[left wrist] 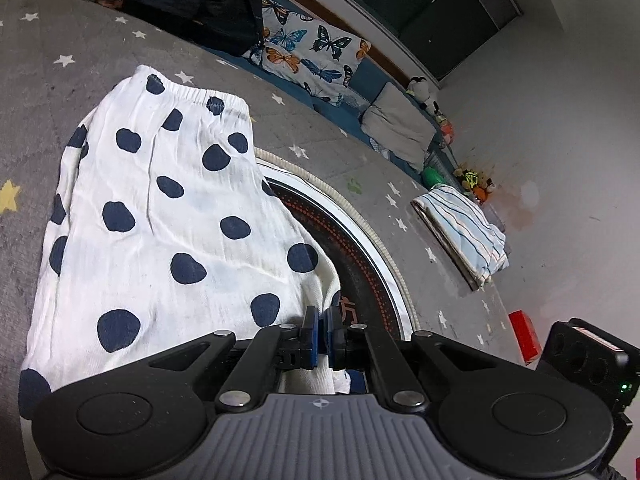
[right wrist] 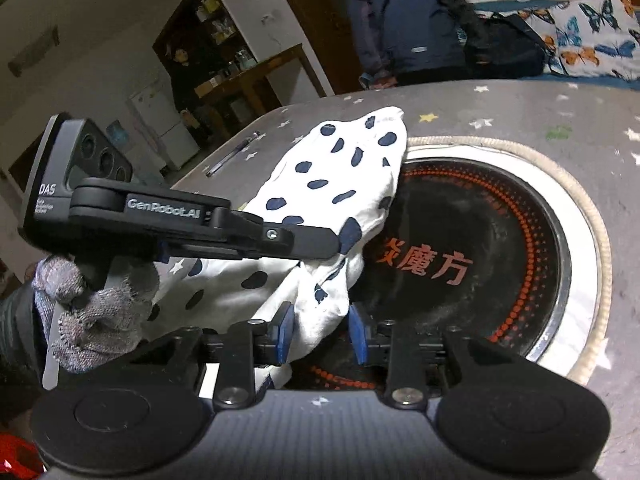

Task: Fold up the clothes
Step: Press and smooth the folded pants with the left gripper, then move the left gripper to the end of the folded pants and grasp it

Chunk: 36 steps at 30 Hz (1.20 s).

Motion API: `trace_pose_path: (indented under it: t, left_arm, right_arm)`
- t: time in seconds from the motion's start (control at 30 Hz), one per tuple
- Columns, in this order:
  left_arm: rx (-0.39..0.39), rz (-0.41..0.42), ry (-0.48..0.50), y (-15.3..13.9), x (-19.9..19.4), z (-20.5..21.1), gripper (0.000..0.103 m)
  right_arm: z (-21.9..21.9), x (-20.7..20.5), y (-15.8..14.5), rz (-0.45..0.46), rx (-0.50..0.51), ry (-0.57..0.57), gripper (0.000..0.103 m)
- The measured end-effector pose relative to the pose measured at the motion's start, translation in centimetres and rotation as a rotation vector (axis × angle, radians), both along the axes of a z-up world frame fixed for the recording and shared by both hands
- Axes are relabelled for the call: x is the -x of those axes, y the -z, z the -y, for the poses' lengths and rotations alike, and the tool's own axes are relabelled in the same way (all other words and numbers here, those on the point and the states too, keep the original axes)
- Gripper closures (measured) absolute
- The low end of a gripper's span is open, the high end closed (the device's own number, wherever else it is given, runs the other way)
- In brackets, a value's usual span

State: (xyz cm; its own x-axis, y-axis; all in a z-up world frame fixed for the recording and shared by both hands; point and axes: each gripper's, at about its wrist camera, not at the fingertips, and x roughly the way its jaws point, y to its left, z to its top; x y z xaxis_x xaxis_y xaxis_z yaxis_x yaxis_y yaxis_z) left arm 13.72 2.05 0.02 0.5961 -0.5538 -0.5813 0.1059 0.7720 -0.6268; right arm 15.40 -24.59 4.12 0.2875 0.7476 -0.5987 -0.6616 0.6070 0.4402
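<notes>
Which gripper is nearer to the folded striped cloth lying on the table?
Likely the left. The left gripper is shut on the dotted garment, with the striped cloth ahead to its right. The right gripper is open around the garment's corner; its view does not show the striped cloth.

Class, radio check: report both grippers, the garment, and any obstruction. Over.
Left gripper shut on polka-dot garment hem. Right gripper open, jaws either side of a hanging fold. Garment partly overlaps round heater plate. Pen lies clear.
</notes>
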Motion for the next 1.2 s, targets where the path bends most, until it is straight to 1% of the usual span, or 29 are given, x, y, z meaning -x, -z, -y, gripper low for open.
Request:
trace_pose_path:
  t: [0.03,0.07,0.1,0.23,0.4,0.5,0.6,0.7,0.77,0.9,1.03,1.17,1.2]
  left_arm:
    - [-0.004,-0.002,0.002,0.0,0.0,0.0,0.098]
    - [-0.007,-0.003,0.004,0.0,-0.1,0.1,0.098]
    - [-0.009,-0.002,0.004,0.0,0.0,0.1,0.098]
    - [-0.029,0.017,-0.006,-0.3,0.3,-0.5,0.097]
    - [-0.091,0.022,-0.069,-0.1,0.6,-2.4,0.097]
    - [-0.153,0.021,-0.107,0.1,0.9,-3.4,0.097]
    - [-0.220,0.020,-0.151,0.1,0.8,-4.8,0.097]
    - [-0.238,0.025,-0.164,-0.2,0.1,-5.1,0.097]
    - [-0.246,0.028,-0.171,-0.4,-0.3,-5.3,0.097]
    - [-0.263,0.035,-0.184,-0.8,-1.3,-5.6,0.097]
    - [-0.279,0.042,-0.197,-1.2,-2.3,-5.9,0.097]
    - [-0.310,0.016,-0.217,-0.6,-4.1,-6.7,0.097]
    - [-0.313,0.020,-0.220,-0.5,-4.4,-7.0,0.097]
  right_arm:
    - [0.0,0.0,0.0,-0.008,-0.003,0.000,0.077]
    - [0.0,0.0,0.1,-0.015,-0.006,0.000,0.087]
    - [0.0,0.1,0.0,-0.014,-0.006,0.006,0.091]
    - [0.1,0.7,-0.7,0.025,0.042,0.056,0.095]
    - [0.9,1.2,-0.7,0.040,0.089,0.097,0.095]
    - [1.2,1.4,-0.5,0.034,0.108,0.106,0.095]
    - [1.3,1.9,-0.9,0.057,0.139,0.107,0.095]
    - [1.2,2.1,-1.2,0.083,0.179,0.116,0.095]
    - [1.2,2.2,-1.7,0.107,0.194,0.131,0.091]
    - [1.1,1.6,-3.0,0.151,0.173,0.151,0.091]
    - [-0.8,1.0,-3.5,0.178,0.156,0.101,0.091]
    - [-2.8,-0.2,-2.9,0.166,0.159,0.042,0.084]
    - [-3.1,-0.5,-2.7,0.162,0.163,0.037,0.084]
